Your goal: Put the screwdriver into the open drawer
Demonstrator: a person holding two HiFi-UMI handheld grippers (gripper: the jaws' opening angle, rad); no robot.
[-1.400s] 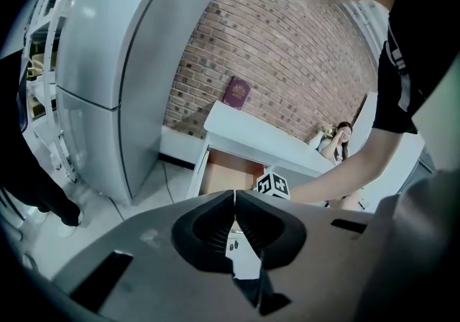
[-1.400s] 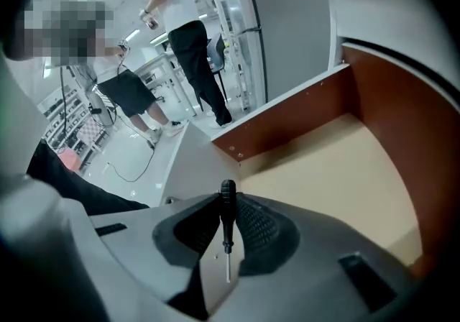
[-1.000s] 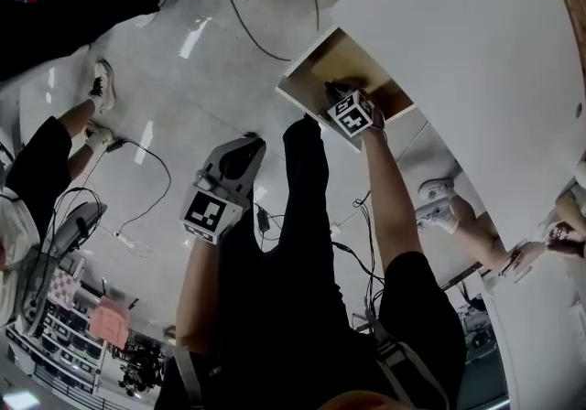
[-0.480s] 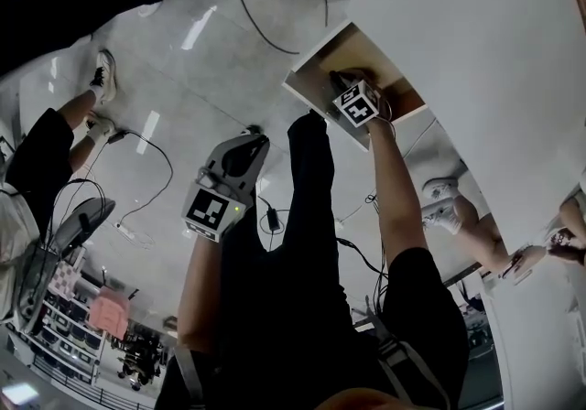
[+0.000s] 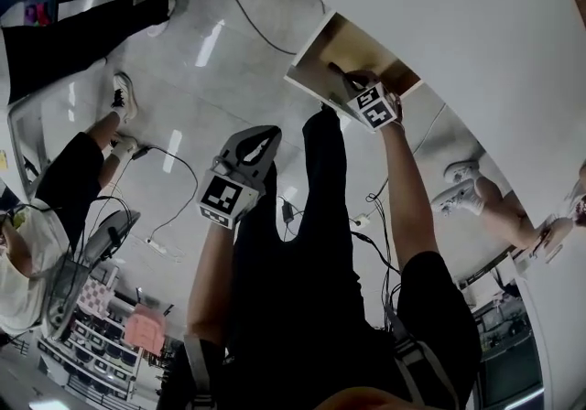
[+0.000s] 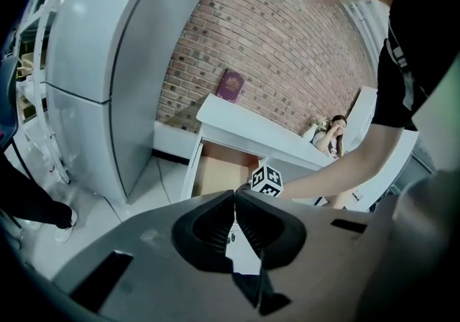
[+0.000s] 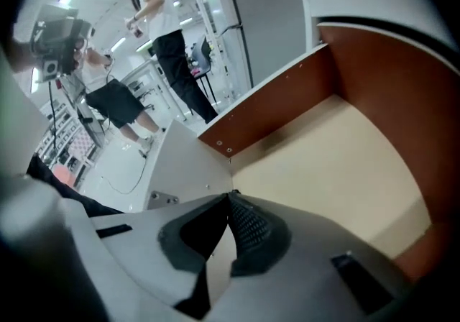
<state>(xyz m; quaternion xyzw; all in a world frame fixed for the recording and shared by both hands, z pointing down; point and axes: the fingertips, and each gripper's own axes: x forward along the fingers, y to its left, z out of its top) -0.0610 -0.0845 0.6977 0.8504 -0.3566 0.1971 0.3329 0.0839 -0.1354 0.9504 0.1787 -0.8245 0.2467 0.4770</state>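
The white counter [image 5: 476, 51] fills the upper right of the head view, and grey tiled floor [image 5: 211, 79] spreads out to its left. The drawer [image 5: 331, 44] stands pulled out from under the counter's edge. It has a white front, red-brown inner walls and a pale tan bottom [image 7: 338, 162].

The right tongs [image 5: 344, 77] reach down into the drawer near its front corner, where two screw heads show in the wall. In the right gripper view the right tongs [image 7: 230, 197] are pressed together at the tips with nothing pinched between them. The tan bottom lies bare ahead of them, up to the far wall and the side wall.

The left tongs [image 5: 263, 139] hang over the floor, well apart from the drawer. They are also pressed together [image 6: 234, 197] and hold nothing, and they point toward the drawer's open front [image 6: 215, 173].

The screwdriver cannot be made out in any view.
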